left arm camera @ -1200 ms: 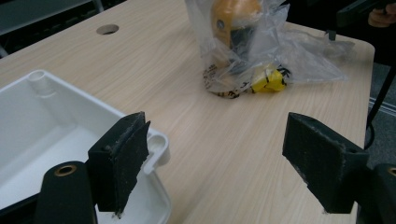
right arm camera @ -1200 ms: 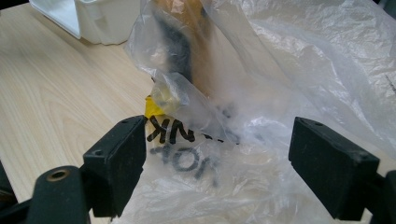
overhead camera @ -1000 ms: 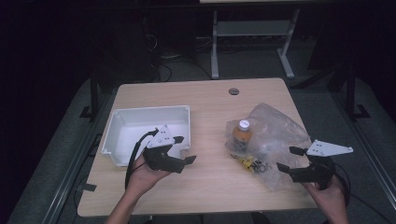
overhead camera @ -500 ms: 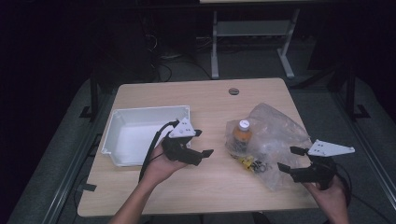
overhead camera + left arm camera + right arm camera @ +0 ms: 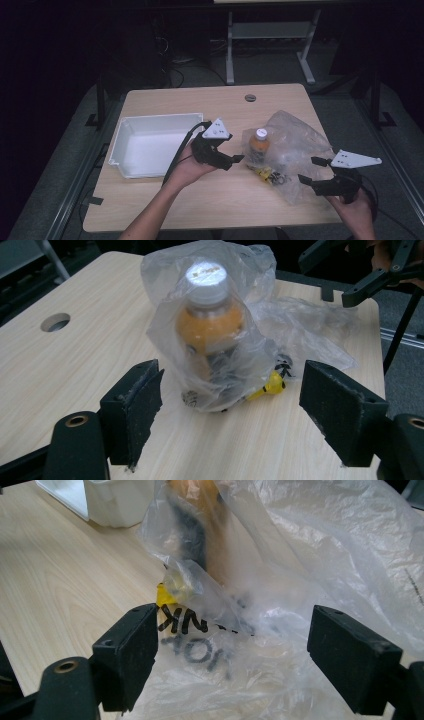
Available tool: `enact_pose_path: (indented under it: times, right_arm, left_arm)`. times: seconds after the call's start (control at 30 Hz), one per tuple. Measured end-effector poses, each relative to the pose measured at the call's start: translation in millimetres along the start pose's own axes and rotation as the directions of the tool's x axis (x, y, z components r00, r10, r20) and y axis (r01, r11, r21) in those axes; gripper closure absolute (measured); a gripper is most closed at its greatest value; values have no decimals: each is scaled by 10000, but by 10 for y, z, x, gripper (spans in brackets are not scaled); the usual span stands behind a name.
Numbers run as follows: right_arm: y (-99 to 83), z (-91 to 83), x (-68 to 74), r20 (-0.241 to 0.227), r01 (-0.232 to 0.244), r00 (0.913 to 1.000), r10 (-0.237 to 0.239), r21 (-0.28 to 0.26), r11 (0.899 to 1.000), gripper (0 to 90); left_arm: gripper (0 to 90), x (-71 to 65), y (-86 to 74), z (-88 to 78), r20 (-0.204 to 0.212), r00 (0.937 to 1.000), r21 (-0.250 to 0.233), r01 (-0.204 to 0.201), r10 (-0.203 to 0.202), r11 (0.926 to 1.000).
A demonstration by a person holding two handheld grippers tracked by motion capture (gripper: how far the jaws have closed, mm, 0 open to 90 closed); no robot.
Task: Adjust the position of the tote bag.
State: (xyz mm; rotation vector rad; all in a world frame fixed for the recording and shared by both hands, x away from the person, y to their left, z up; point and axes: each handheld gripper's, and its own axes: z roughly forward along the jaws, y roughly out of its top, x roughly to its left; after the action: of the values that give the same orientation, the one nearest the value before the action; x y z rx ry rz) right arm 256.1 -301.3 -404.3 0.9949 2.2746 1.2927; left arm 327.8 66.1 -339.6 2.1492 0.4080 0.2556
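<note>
In the high view, we see the wooden table (image 5: 210, 200) across the middle of the frame, with the white bin (image 5: 152, 145) at its left-centre. Just right of the bin, the left gripper (image 5: 231, 153) sits near the frame's centre, jaws spread and pointing right toward the bottle (image 5: 259, 145). This bottle, orange with a white cap, stands upright inside the clear plastic bag (image 5: 295, 145), which spreads over the right half of the table. A small yellow item (image 5: 264, 173) lies at the bag's lower left edge. The right gripper (image 5: 311, 170) is at the lower right, jaws apart, their tips over the bag's lower edge.

In the left gripper view, we look between two wide-open black jaws at the bottle (image 5: 210, 325), upright in the centre and wrapped in the plastic bag (image 5: 280, 325). The jaws stand apart from it on both sides. The yellow item (image 5: 272, 384) peeks out at the bag's base, right of centre. The right gripper (image 5: 377, 275) shows at the upper right.

In the right gripper view, we see its jaws spread wide over crumpled plastic bag (image 5: 350, 555), with black lettering at centre. The bottle (image 5: 215, 525) shows blurred at upper centre, the white bin (image 5: 110, 500) at upper left.
</note>
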Motion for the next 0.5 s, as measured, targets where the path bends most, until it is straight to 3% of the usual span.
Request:
enact_pose_path:
  times: [0.33,0.5]
  right_arm:
    - [-1,-28,-10,47,50,10000,-50,-67,10000,200]
    - [-9,-21,-4,33,26,10000,-26,-22,10000,201]
  left_arm:
    - [275,27,129,224,307,9993,310,-233,223,9992]
    - [285,61,150,303,391,9992,365,-62,48,9993]
